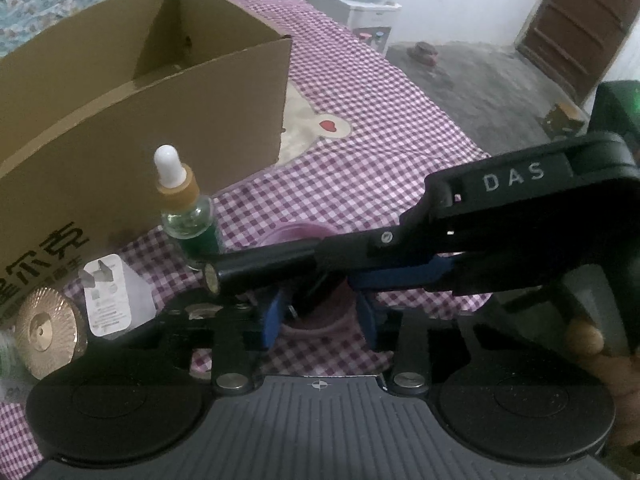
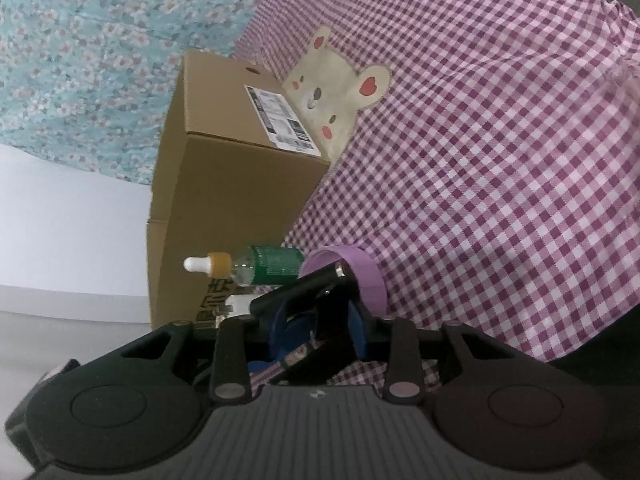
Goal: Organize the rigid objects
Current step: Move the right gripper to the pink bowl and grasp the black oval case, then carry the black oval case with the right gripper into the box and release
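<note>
Two tongs meet over your purple cup (image 1: pixel 298 236): your right tongs (image 1: pixel 340 270) clamp a black pen (image 1: pixel 256 268); your left tongs (image 1: pixel 318 320) straddle the cup, grip unclear.

It was a lived-in home: a pink checked cloth (image 1: pixel 384 168) with a stitched bear (image 2: pixel 336 92), a floral curtain (image 2: pixel 80 60), a brown wooden door (image 1: pixel 580 28) and a bare concrete floor (image 1: pixel 480 80) with oddments lying about.
</note>
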`<state>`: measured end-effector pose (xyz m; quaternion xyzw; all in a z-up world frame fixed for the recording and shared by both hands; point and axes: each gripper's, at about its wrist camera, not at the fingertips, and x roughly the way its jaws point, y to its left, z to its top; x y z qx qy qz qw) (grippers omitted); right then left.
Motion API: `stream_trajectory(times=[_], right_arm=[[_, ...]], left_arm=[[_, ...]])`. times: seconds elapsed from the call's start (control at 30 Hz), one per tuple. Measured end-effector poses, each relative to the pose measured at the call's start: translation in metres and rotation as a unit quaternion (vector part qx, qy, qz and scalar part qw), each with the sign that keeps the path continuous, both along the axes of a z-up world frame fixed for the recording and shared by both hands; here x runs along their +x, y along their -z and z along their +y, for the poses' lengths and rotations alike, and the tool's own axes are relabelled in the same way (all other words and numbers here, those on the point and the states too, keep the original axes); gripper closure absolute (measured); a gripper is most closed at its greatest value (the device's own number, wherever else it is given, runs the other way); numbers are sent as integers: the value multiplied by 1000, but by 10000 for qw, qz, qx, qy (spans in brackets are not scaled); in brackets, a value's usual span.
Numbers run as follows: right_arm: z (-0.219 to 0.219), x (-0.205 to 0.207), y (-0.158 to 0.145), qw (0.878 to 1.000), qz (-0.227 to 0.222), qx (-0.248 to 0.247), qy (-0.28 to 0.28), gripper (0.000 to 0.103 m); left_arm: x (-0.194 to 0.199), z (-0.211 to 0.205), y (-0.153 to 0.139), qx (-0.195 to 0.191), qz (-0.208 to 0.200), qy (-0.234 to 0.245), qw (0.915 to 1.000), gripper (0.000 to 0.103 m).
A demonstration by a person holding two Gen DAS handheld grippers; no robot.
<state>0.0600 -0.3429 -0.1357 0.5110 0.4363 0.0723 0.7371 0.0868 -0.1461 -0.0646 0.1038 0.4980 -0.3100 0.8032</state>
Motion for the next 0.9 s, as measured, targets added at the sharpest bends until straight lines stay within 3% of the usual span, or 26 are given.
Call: stream_trajectory(times=[0.1, 0.5, 0.9], right_arm=[[3, 2, 2, 10000, 56, -52, 24, 70], [14, 14, 14, 9996, 187, -117, 174, 78], [19, -1, -11, 9994, -167, -285, 124, 82]], left_arm=[[2, 1, 0, -4, 25, -35, 10000, 73], [7, -2, 5, 36, 25, -17, 10000, 76], [-19, 0, -19, 5, -544, 239, 9982, 82]])
